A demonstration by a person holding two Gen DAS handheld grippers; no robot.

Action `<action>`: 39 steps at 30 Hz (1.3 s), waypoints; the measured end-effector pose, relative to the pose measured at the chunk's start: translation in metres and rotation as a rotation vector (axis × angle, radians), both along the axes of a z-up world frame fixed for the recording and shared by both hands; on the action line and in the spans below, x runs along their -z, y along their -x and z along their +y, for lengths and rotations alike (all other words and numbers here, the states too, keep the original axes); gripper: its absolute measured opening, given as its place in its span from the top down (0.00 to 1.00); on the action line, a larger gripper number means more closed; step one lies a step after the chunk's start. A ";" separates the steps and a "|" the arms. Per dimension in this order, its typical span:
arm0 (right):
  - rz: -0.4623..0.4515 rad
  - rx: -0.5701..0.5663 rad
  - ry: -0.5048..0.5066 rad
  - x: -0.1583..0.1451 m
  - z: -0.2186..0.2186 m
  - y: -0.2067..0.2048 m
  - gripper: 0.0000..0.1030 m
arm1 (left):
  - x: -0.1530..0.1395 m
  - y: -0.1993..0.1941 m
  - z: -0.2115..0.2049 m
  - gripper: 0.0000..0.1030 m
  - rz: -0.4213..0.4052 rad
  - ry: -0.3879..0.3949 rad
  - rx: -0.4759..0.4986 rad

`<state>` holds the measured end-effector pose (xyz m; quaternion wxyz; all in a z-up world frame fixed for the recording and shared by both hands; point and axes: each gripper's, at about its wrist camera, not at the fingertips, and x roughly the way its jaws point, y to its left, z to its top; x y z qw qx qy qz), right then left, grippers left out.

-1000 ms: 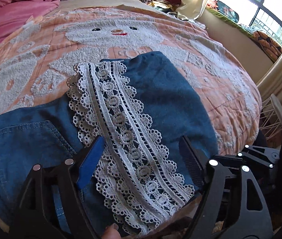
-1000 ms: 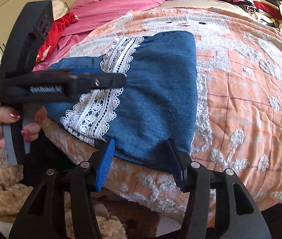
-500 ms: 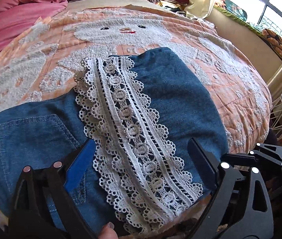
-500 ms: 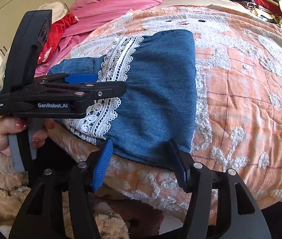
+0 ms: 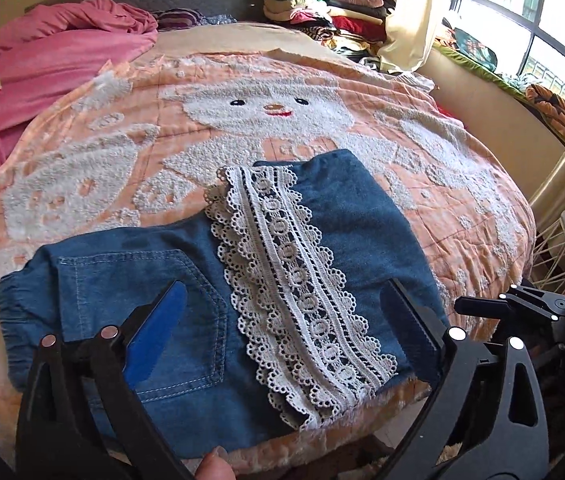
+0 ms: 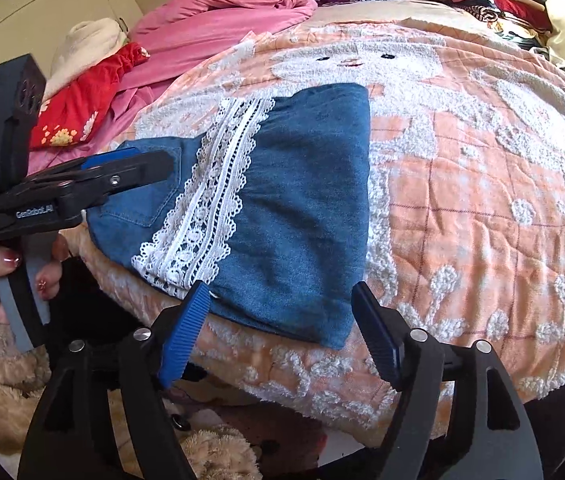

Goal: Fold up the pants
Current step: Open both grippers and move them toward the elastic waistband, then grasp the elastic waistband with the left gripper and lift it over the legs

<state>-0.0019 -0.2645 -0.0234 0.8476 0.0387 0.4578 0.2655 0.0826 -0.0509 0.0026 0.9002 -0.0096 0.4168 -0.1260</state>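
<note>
Pants (image 5: 346,248) lie folded on bedspread (image 5: 122,136), both grippers open.

Folded denim pants (image 6: 306,208) with white lace strip (image 6: 210,204) lying near bed (image 6: 482,200) edge; right gripper (image 6: 278,328) spread wide just short of them; left gripper (image 6: 122,172) alongside.

We lose pants (image 5: 170,300) waistband behind left tool (image 5: 282,320); folded clothes pile (image 5: 322,8) beyond it too blurred to sort.
</note>
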 end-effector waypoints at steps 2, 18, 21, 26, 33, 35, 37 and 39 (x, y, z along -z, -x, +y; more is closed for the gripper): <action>-0.008 0.004 -0.004 -0.004 0.000 0.000 0.25 | -0.005 0.004 0.007 0.11 -0.011 0.005 -0.019; -0.100 -0.098 -0.013 -0.045 0.049 -0.015 0.23 | -0.020 0.037 0.074 0.10 -0.044 0.030 -0.198; -0.117 -0.125 -0.010 -0.051 0.062 -0.018 0.23 | -0.020 0.044 0.088 0.10 -0.048 0.043 -0.228; -0.145 -0.178 -0.007 -0.061 0.088 -0.025 0.23 | -0.018 0.056 0.115 0.10 -0.048 0.050 -0.291; -0.166 -0.251 0.022 -0.068 0.126 -0.040 0.23 | -0.008 0.070 0.149 0.10 -0.028 0.072 -0.368; -0.168 -0.273 0.025 -0.069 0.137 -0.045 0.23 | -0.002 0.073 0.157 0.10 -0.017 0.084 -0.384; -0.171 -0.299 0.019 -0.070 0.148 -0.051 0.23 | 0.003 0.075 0.162 0.10 -0.004 0.089 -0.396; -0.176 -0.315 0.028 -0.071 0.158 -0.056 0.23 | 0.007 0.077 0.168 0.10 0.001 0.094 -0.406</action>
